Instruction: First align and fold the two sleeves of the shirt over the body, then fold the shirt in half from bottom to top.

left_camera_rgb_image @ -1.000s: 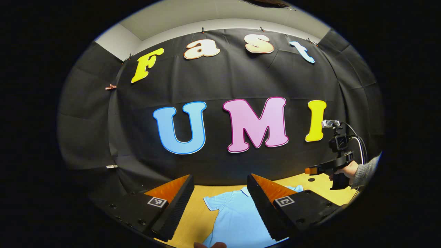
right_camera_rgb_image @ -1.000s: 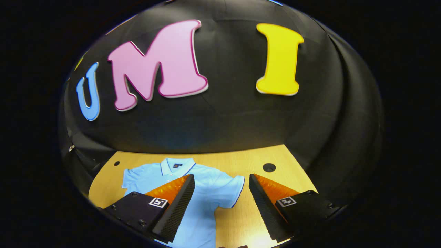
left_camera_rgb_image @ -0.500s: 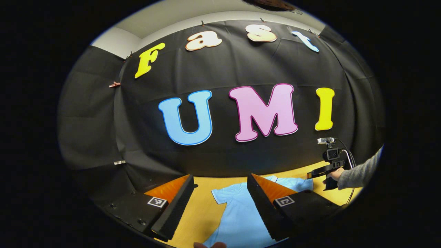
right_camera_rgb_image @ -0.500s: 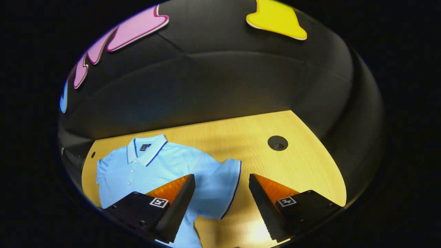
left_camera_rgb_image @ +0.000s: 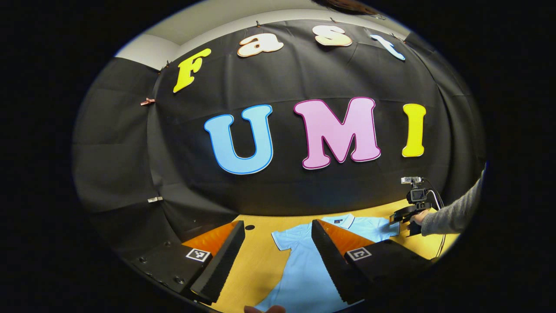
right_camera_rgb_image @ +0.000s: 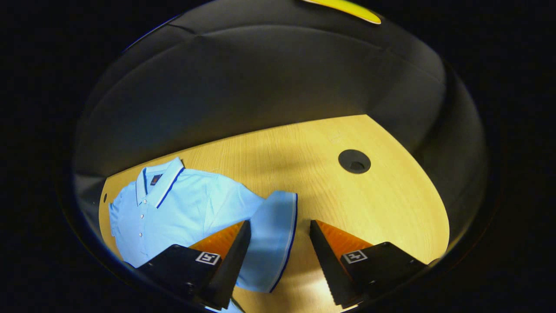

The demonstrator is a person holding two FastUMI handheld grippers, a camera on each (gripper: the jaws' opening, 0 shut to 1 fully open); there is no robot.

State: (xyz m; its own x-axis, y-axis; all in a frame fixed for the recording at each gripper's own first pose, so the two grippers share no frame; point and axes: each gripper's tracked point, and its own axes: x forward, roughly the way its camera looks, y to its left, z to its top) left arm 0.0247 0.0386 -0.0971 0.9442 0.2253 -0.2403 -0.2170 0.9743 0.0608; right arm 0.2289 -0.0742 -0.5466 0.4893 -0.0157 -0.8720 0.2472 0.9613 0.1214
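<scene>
Right tongs (right_camera_rgb_image: 278, 261) descended over sleeve (right_camera_rgb_image: 271, 243)

The shirt (right_camera_rgb_image: 182, 208) is light blue, with a dark blue line trimming the collar (right_camera_rgb_image: 161, 181) and the hem of the sleeve (right_camera_rgb_image: 271, 243), a small dark label inside the neck, and pale buttons down the front. The table (right_camera_rgb_image: 369, 208) is yellow-tan with a faint wood grain and a black round hole (right_camera_rgb_image: 354, 161). The person's sleeve (left_camera_rgb_image: 454, 215) is grey.
</scene>
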